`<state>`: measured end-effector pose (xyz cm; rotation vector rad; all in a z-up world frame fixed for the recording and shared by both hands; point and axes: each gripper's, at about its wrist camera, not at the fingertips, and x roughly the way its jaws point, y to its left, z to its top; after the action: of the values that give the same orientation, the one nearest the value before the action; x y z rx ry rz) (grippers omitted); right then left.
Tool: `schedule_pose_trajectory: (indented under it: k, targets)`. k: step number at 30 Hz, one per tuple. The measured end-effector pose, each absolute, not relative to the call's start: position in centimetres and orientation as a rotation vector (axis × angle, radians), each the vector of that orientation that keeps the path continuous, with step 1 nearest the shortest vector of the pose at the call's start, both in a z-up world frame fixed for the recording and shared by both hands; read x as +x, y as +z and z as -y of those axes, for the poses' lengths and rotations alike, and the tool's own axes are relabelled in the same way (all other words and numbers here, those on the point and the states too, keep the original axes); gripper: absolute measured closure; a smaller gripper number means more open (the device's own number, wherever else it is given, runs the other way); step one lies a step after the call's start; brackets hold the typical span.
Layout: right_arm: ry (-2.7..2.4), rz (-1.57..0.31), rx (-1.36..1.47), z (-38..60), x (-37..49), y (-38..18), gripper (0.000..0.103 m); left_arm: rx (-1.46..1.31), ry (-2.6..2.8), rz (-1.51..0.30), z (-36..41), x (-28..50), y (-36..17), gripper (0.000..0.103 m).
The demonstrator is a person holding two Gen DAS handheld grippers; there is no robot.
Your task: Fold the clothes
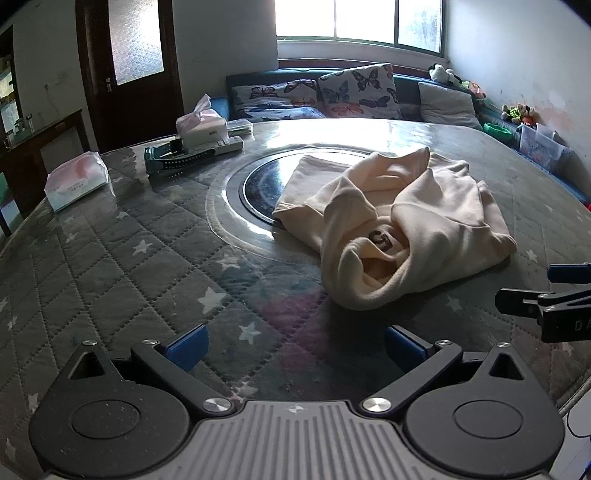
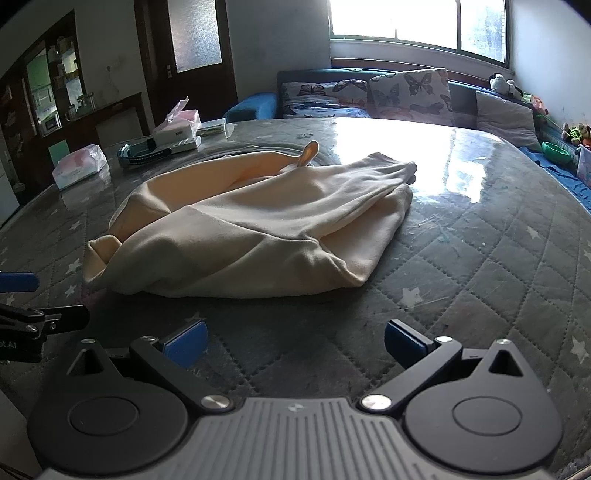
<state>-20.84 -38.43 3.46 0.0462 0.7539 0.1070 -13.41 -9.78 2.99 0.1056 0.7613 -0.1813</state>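
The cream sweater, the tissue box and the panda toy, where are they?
cream sweater [image 1: 436, 206], left wrist view, on its top fold.
tissue box [image 1: 201, 127], left wrist view, on its side.
panda toy [image 2: 500, 83], right wrist view, on its body.

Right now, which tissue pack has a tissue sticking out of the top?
The far tissue box, beside the remote. The nearer soft pack, by the table edge, is flat and closed.

Backlit daylight, strong fisheye bend

The window [image 1: 360, 20] is blown out to white and throws glare across the glossy table cover [image 2: 454, 147]; the room at left is dim, perhaps too dark for detail. Edges curve and darken; focus is fairly sharp.
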Motion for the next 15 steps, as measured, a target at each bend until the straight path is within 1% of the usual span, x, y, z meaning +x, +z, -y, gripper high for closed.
schedule_pose_trajectory:
  k: [15]
  targets:
    - [0.118, -0.763, 0.036, 37.79, -20.73, 3.27, 0.000, 0.128, -0.202, -0.790, 10.80, -13.32, 2.85, 0.000]
